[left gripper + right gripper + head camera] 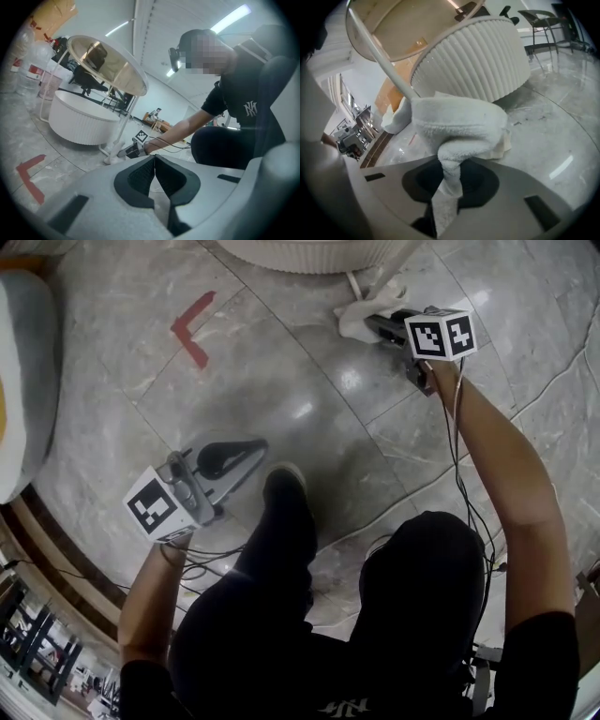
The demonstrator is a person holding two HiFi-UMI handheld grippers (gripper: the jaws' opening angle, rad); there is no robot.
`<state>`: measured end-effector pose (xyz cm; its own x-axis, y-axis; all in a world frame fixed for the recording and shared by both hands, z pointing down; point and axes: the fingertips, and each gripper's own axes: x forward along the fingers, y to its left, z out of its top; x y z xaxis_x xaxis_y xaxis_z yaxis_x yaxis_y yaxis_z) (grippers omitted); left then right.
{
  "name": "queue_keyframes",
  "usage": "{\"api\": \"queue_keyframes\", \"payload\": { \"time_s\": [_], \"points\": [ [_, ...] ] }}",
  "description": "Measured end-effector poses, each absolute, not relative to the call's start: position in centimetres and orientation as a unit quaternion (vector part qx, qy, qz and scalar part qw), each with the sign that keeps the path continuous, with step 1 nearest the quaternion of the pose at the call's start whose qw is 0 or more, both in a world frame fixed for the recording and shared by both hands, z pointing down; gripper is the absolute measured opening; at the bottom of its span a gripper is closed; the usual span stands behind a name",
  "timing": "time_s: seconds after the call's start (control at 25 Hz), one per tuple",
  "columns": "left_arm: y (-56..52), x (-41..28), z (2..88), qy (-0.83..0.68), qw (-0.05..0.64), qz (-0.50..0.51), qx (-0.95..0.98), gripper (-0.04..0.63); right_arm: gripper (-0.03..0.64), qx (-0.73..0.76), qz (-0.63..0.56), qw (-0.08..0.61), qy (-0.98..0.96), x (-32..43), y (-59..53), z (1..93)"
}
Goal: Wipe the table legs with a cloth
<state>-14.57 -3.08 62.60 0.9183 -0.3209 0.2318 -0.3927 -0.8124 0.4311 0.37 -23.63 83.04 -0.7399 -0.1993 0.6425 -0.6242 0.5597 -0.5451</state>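
Note:
My right gripper [377, 326] is shut on a white fluffy cloth [358, 317] low against a thin white table leg [359, 282], near the floor. In the right gripper view the cloth [459, 126] bulges out of the gripper [449, 176] and presses on the slanted leg [384, 61], which rises to the round tabletop [393, 23]. My left gripper [234, 457] hangs above the floor near my knee, shut with nothing in it. In its own view the left gripper [154, 160] has its jaws touching, and the table leg [123, 124] and the cloth [111, 153] show far off.
A white ribbed drum base [473, 61] stands under the table, right behind the leg. A red tape corner mark [192, 326] lies on the marble floor. A cushioned seat [23, 381] sits at the left edge. My shoe [286, 488] is planted between the grippers. Bottles [28, 65] stand beyond the table.

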Motion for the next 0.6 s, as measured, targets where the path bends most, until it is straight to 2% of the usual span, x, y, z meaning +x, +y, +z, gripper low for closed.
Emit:
{"api": "queue_keyframes", "payload": {
  "time_s": [0.2,0.44,0.6],
  "points": [
    [-4.1,-14.5,57.0,-0.21,0.256,0.081,0.94,0.006,0.072,0.194,0.433,0.166,-0.864,1.3,-18.9,73.3],
    [1.3,-14.2,43.9,-0.209,0.294,0.125,0.924,0.006,0.072,0.152,0.491,-0.002,-0.858,5.4,-8.8,52.2],
    [4.8,-12.9,31.7,-0.194,0.301,0.132,0.924,0.006,0.072,0.156,0.482,-0.029,-0.862,9.6,-4.3,36.8]
  ]
}}
